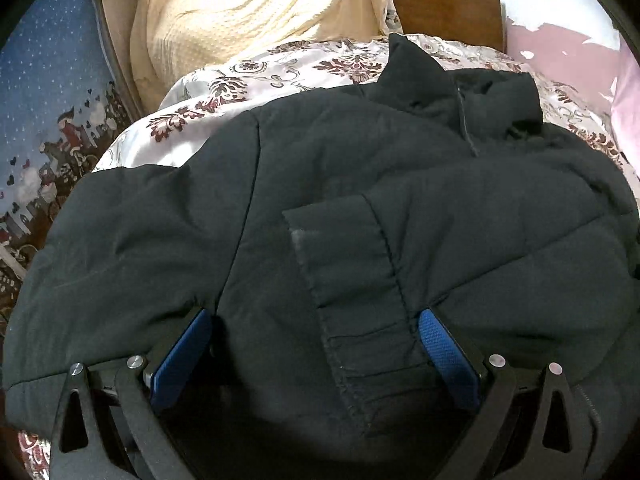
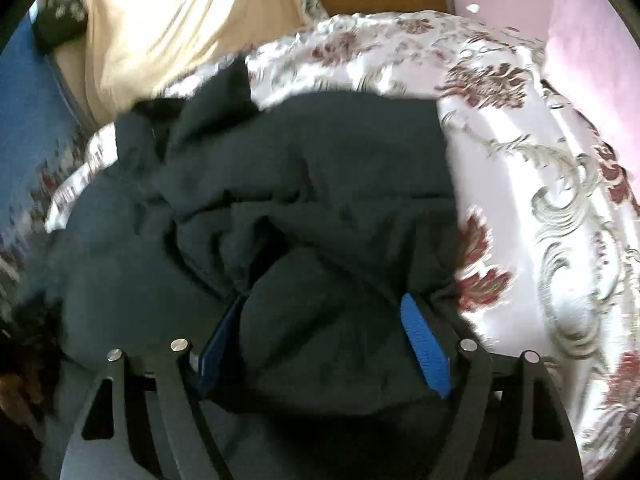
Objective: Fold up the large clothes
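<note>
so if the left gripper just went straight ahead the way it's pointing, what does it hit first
Most likely the dark jacket: the left gripper is wide open with the jacket's cuffed sleeve lying between its fingers. Depth is unclear, but the fabric fills the path before the flowered bedspread.

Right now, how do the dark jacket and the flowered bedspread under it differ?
The jacket is plain dark, matte and puffy; the bedspread is pale, shiny and patterned with maroon flowers. The jacket lies rumpled on top; the bedspread spreads wider beneath. Both are soft fabric. Both open grippers, left and right, straddle the jacket.
</note>
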The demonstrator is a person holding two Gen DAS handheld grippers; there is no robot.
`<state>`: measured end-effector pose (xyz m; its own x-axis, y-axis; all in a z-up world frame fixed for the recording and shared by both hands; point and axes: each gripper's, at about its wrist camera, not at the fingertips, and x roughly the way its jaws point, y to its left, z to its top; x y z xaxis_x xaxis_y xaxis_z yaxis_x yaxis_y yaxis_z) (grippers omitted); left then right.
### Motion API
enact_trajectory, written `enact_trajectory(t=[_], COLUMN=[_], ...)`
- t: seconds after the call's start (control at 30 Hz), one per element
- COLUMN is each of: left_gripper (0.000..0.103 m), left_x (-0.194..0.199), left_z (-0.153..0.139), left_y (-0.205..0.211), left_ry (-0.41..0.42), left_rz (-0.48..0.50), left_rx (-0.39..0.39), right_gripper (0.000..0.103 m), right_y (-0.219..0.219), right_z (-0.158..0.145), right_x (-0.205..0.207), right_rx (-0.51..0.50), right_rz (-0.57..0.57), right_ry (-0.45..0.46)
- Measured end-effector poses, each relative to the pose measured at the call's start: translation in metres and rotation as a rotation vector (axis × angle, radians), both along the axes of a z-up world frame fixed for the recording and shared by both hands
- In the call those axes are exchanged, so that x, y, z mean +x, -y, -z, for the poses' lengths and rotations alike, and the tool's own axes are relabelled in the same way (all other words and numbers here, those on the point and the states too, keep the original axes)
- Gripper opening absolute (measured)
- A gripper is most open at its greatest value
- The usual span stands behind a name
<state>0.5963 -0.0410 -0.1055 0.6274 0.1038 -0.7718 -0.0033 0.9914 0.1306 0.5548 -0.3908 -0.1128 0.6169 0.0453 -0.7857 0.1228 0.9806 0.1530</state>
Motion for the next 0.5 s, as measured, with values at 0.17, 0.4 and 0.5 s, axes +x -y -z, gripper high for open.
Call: enact_trajectory(t=[0.17, 0.4, 0.5], left_gripper=[0.103, 0.103, 0.103], left_x=[-0.007, -0.066, -0.104], left_z=[-0.006, -0.057, -0.075], left_y=[-0.009, -0.058, -0.09], left_ry=[0.019, 0.089, 0.091], left_rz=[0.008, 0.009, -0.022], left_rx=[-0.072, -0.14, -0.121], right_gripper=[0.082, 0.088, 0.088], right_y=[-0.012, -0.012, -0.03], right_z=[0.006, -0.029, -0.048], right_x=[-0.007, -0.016, -0.027], right_rx=[-0.044, 0.056, 0.098], right_rz=[-0.007, 0.003, -0.018], right_ry=[0.002, 0.059, 0.087])
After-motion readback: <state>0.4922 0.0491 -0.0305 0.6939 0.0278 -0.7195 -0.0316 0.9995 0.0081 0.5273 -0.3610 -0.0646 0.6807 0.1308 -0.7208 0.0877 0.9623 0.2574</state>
